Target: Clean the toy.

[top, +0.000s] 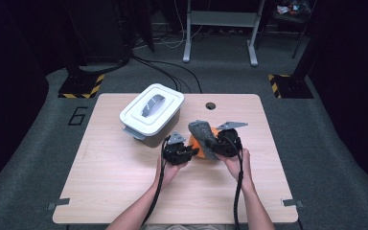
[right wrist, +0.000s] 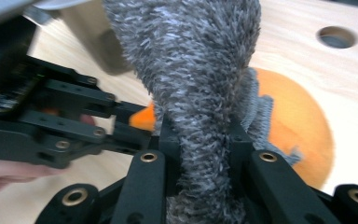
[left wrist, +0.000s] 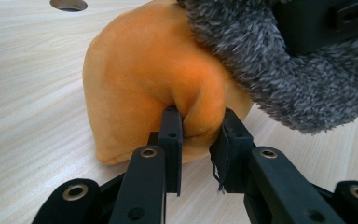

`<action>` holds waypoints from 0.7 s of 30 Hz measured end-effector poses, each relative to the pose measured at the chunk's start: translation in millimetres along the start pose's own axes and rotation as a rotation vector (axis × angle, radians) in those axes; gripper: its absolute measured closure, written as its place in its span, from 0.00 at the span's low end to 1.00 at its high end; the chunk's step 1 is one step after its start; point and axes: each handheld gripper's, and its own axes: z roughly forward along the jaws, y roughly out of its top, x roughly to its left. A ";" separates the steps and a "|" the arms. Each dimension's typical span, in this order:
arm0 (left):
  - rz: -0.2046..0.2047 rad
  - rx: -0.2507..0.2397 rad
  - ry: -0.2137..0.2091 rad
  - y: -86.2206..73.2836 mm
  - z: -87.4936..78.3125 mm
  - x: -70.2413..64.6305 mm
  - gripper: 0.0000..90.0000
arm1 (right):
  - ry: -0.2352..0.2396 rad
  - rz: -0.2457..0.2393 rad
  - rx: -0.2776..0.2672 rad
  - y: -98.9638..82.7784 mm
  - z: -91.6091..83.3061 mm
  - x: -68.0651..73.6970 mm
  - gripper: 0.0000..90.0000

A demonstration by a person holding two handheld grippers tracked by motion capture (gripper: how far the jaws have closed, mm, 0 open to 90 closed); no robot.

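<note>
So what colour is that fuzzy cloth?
Mottled grey cloth, clearest in the right gripper view.

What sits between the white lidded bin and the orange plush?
Bare tabletop, as the high view shows: nothing lies between the white bin and the orange plush; the left gripper comes in lower.

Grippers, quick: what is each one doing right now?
Left gripper: shut on the orange plush.
Right gripper: shut on the grey fuzzy cloth.

We see an orange plush [left wrist: 140,79] under mottled grey fuzzy fabric [right wrist: 191,70]. A white box [top: 152,113] sits near the pale wood table's [top: 110,172] far edge.
</note>
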 end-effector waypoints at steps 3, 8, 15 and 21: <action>0.011 -0.001 0.000 -0.1 1.1 -1.2 0.83 | -0.073 -0.045 0.005 -1.2 0.8 0.6 0.83; 0.013 -0.002 -0.003 -0.4 1.9 -1.6 0.83 | -0.113 -0.036 0.004 -6.3 -2.7 -6.9 0.83; 0.016 -0.001 -0.005 -0.5 2.1 -0.9 0.83 | -0.183 0.034 0.010 -20.9 -6.8 -29.1 0.83; 0.017 0.000 -0.006 -0.5 2.1 -0.9 0.82 | -0.240 0.100 0.053 -32.7 -1.6 -53.3 0.83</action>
